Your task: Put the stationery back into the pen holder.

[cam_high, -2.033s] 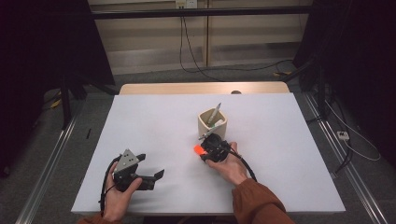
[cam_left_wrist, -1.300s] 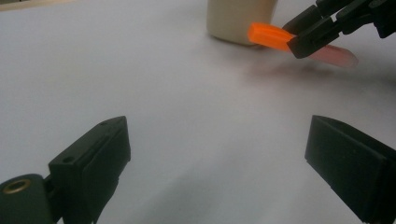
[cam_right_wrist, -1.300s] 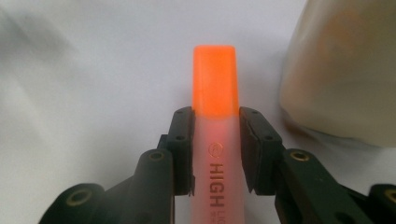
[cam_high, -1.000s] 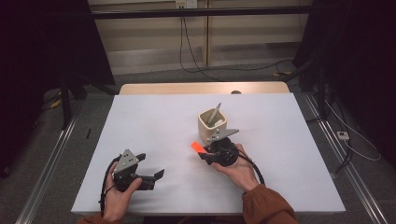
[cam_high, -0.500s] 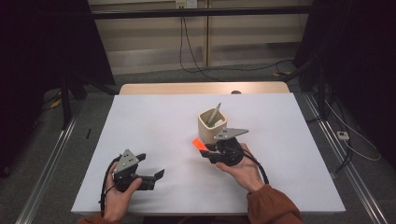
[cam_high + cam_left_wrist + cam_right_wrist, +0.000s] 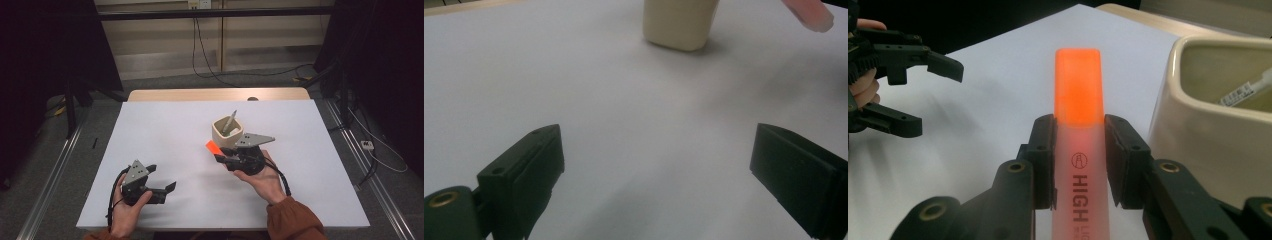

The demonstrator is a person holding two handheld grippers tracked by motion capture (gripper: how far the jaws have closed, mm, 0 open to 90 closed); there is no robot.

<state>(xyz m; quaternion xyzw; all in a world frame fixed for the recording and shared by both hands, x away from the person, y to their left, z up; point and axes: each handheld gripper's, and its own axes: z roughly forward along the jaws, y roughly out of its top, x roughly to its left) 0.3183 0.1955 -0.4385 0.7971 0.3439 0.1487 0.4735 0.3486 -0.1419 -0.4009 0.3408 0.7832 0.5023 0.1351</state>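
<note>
The right gripper (image 6: pixel 1079 150) has its jaws clamped on the barrel of the orange highlighter (image 6: pixel 1078 100), held just above the white table (image 6: pixel 165 130) right beside the cream cup (image 6: pixel 227 134), which already has a grey pen (image 6: pixel 230 121) leaning in it. To drop it in cleanly, I'd say lift, tip the marker upright over the cup's mouth, clear of the near rim and the pen, and only then let go. Its long axis runs straight out along the jaws, roughly level, cap end pointing away from the hand and toward the person's left, while the left gripper (image 6: pixel 165 189) rests wide open and empty near the table's front edge.
</note>
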